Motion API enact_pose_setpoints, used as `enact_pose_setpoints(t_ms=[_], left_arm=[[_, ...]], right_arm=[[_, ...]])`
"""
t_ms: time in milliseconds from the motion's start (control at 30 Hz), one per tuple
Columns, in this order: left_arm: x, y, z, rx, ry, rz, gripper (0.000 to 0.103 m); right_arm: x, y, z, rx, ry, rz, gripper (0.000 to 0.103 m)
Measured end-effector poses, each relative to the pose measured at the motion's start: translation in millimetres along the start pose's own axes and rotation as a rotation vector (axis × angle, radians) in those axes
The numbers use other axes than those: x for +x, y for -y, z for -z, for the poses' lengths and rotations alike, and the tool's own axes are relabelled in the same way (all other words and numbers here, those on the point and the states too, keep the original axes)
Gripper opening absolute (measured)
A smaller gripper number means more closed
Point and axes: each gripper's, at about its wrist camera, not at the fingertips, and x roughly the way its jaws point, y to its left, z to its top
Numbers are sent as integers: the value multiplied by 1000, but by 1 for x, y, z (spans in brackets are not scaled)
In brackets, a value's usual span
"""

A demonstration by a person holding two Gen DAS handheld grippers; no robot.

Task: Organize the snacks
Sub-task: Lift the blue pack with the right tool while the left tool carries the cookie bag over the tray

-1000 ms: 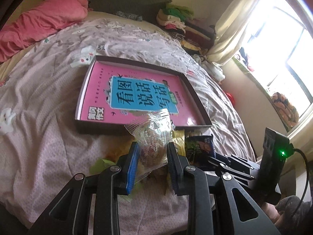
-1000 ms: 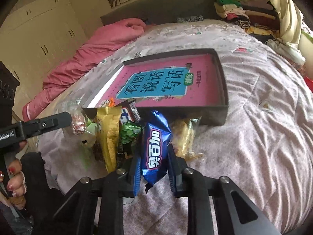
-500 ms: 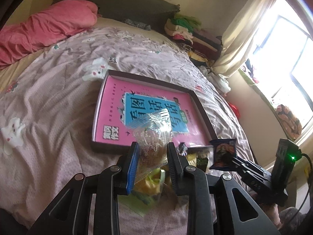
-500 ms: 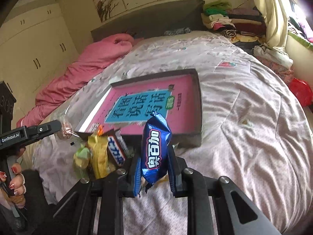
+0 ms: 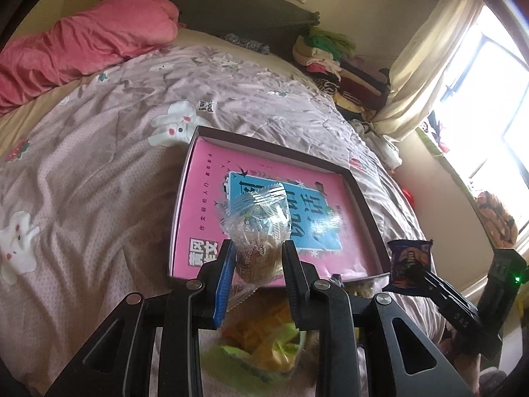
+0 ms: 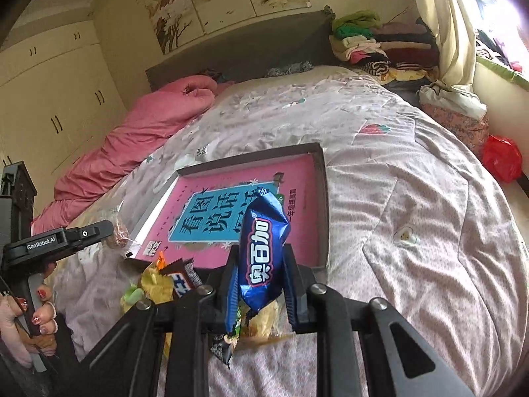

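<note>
My left gripper [image 5: 257, 258] is shut on a clear-wrapped pastry [image 5: 256, 228], held over the near edge of the dark shallow box [image 5: 360, 195] with its pink and blue lining. My right gripper [image 6: 259, 271] is shut on a blue snack packet [image 6: 263, 251], raised above the box's near rim [image 6: 322, 218]. In the left wrist view that blue snack packet [image 5: 410, 264] shows at the right, in the tip of the right gripper [image 5: 421, 276]. Under both grippers a pile of loose snacks [image 6: 165, 284] lies on the bed; the same pile of loose snacks [image 5: 264, 344] looks blurred in the left wrist view.
The box rests on a pink patterned bedspread [image 6: 413, 198]. A pink quilt [image 5: 82, 43] is bunched at the head of the bed, folded clothes [image 6: 380, 46] are stacked by the curtain, and a red bag [image 6: 502, 162] lies beside the bed. A hand [image 6: 36, 304] grips the left handle.
Both grippers have lifted their snacks off the pile and carried them toward the box. The pastry now hangs over the lining, and the blue packet sits higher above the near rim.
</note>
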Motion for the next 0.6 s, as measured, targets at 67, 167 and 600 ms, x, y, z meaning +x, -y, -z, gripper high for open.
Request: enact_pose_setpoints(t_ms=[67,167,600], left_arm=[[6,-2,-2,-10,-7,2,29],[16,-4,-3,-11,-20,-2,29],[42,-11,-6,-7,-48,-18,29]], right_arm=[[2,1,-2,0,3,6,23],[8,3,-6,7,6,14,23],[35,16,-19,80,11,13,23]])
